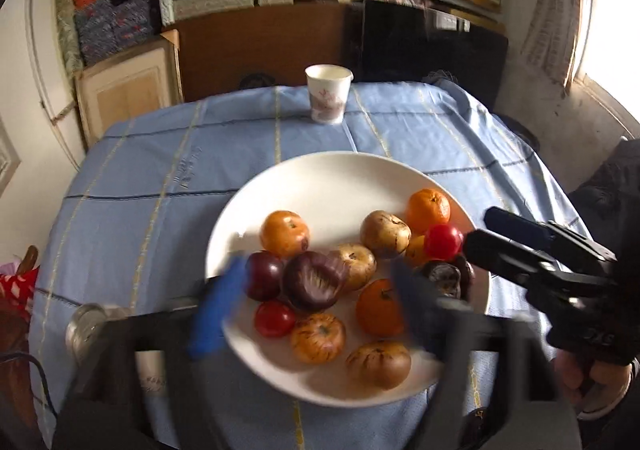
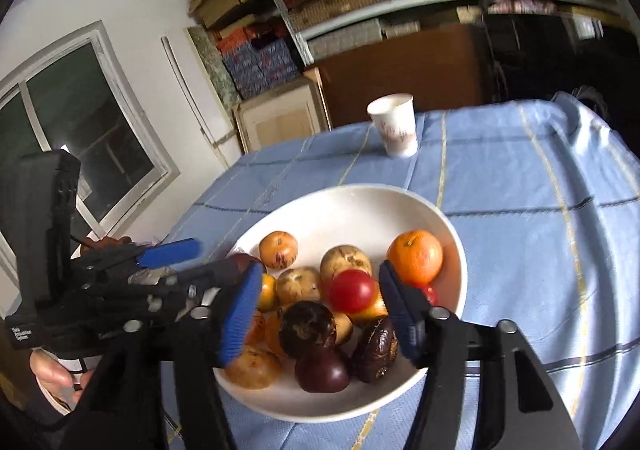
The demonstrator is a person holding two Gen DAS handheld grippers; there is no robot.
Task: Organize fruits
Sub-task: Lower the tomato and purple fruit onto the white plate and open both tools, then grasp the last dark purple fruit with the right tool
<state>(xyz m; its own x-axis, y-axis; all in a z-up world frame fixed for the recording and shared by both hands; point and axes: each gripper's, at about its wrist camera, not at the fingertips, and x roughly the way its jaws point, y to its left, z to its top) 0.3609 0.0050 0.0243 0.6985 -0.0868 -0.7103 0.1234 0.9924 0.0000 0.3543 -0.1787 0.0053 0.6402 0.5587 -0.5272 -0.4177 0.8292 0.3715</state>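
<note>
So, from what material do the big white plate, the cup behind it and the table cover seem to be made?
Plate: probably glazed ceramic, smooth white with a soft sheen; melamine is possible.
Cup: looks like paper, thin rim, matte wall with a faded print.
Table cover: woven cloth, light blue with stripes, creased at the edge.

A table under a light blue checked tablecloth carries 1 white bowl of fruit near its front edge. 1 white paper cup stands upright well behind the bowl. A glass sits at the front left corner.
</note>
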